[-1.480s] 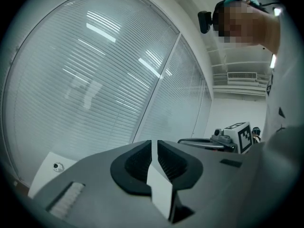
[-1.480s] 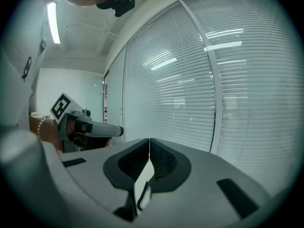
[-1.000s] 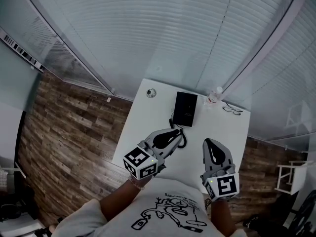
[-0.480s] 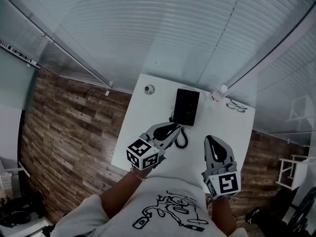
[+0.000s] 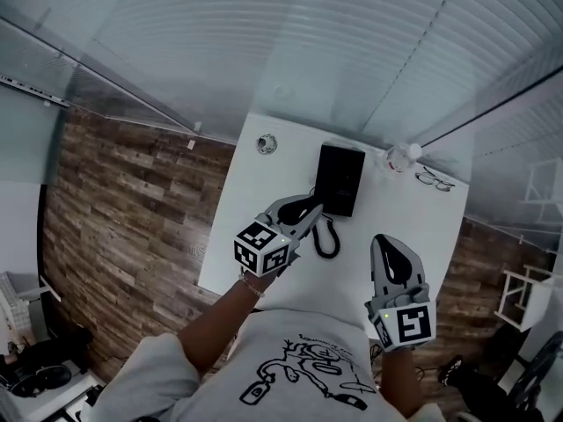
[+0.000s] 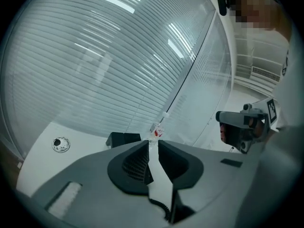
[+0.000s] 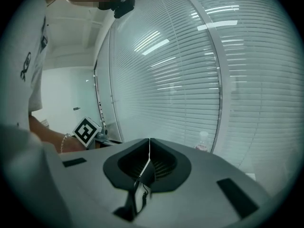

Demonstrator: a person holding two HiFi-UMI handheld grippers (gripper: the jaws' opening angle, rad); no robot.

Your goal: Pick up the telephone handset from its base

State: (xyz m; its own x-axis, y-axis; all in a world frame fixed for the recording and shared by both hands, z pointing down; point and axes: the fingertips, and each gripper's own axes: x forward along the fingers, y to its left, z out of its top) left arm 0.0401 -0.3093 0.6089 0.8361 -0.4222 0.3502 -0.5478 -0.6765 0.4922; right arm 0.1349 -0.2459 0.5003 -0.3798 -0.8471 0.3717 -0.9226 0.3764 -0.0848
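Blinds are backing a white table where a black telephone, handset indistinct from base, is sitting just ahead of the left gripper, whose empty jaws are just easing apart, while the right gripper is hovering farther back, jaws pressed together.

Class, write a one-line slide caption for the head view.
Left tongs close to the black telephone on a white table; right tongs farther back, both empty.
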